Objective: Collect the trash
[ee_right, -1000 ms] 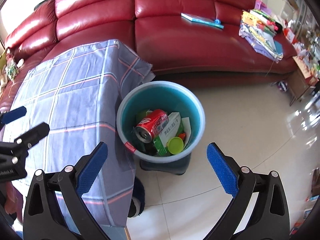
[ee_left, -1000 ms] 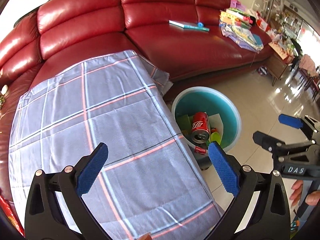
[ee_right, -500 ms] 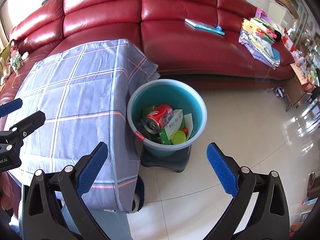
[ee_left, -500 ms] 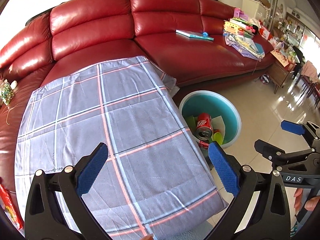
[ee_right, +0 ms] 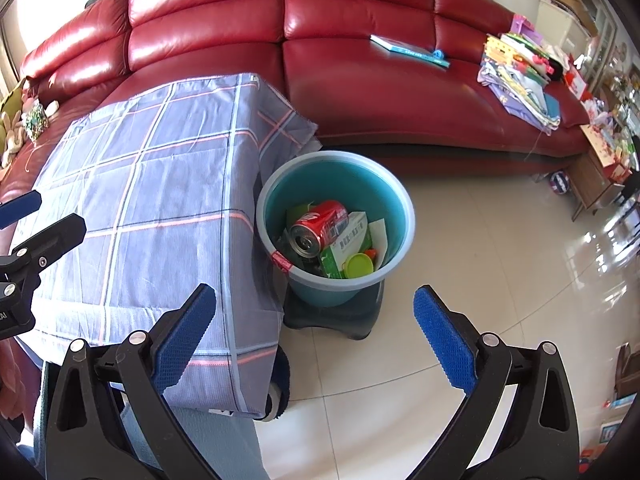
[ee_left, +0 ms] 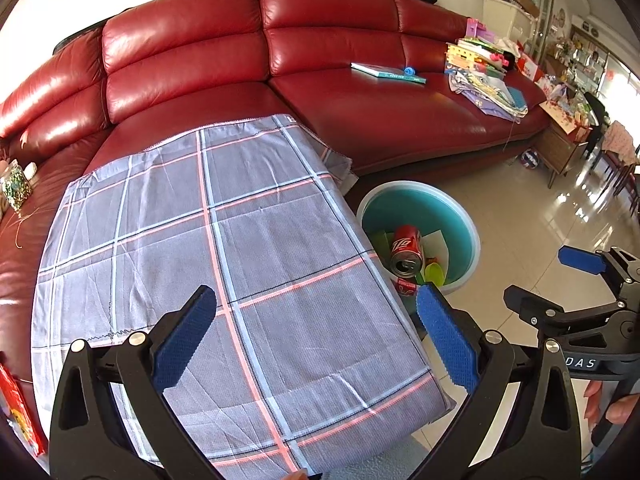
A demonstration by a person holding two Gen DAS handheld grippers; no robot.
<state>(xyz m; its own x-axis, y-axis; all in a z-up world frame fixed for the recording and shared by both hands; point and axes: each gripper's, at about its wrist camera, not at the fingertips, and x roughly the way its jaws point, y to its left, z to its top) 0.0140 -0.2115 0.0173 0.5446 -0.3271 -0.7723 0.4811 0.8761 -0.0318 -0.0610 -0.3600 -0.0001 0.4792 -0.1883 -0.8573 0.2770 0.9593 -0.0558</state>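
A teal bin (ee_right: 336,168) (ee_left: 460,216) stands on the tiled floor beside a table under a grey plaid cloth (ee_left: 224,248) (ee_right: 160,200). Inside it lie a red soda can (ee_right: 318,226) (ee_left: 406,246), a green lid (ee_right: 359,266), and paper and green packaging (ee_right: 352,236). My left gripper (ee_left: 316,336) hangs open above the cloth with nothing between its blue pads. My right gripper (ee_right: 314,334) is open too, over the floor in front of the bin. Each gripper shows at the edge of the other's view.
A red leather sofa (ee_left: 328,64) runs behind the table and bin, with a book (ee_left: 388,73) and a pile of papers and toys (ee_left: 484,72) on its seat. A red wrapper (ee_left: 16,412) shows at the left wrist view's lower left edge. Glossy tiles (ee_right: 500,264) spread to the right.
Both grippers have drawn back and up from the table and bin, so more of the sofa and cloth shows. Their fingers stayed open. The bin's contents have not moved.
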